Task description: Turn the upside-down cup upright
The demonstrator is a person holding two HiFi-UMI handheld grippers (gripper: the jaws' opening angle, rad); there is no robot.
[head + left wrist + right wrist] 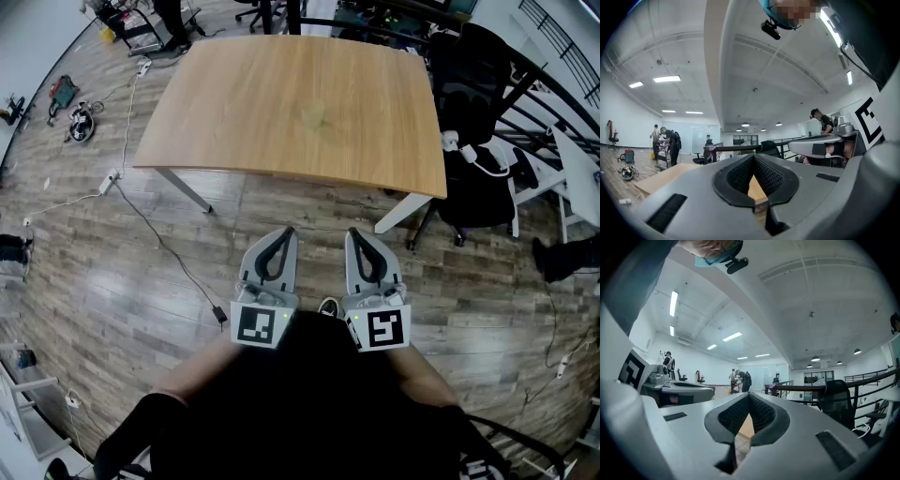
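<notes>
black ribbed pads (740,174) on your left gripper (753,158) meet at their tips with nothing caught between them, and your right gripper (749,396) is closed the same way, empty. you hold both level and side by side, close in front of your body, with their marker cubes (260,325) nearest you and their tips aimed toward the wooden table (234,103). neither gripper reaches the table; a strip of wood-plank floor (309,202) lies between the tips and its near edge. the cup (314,114) sits near the middle of the tabletop, well apart from both grippers. it is a small pale shape that nearly blends into the wood, too faint to tell which way up it stands. a black office chair (473,122) stands just beside the table's right edge, and a dark cable (159,246) trails over the floor on the left. farther off, in the left gripper view, people (670,143) stand by some equipment.
</notes>
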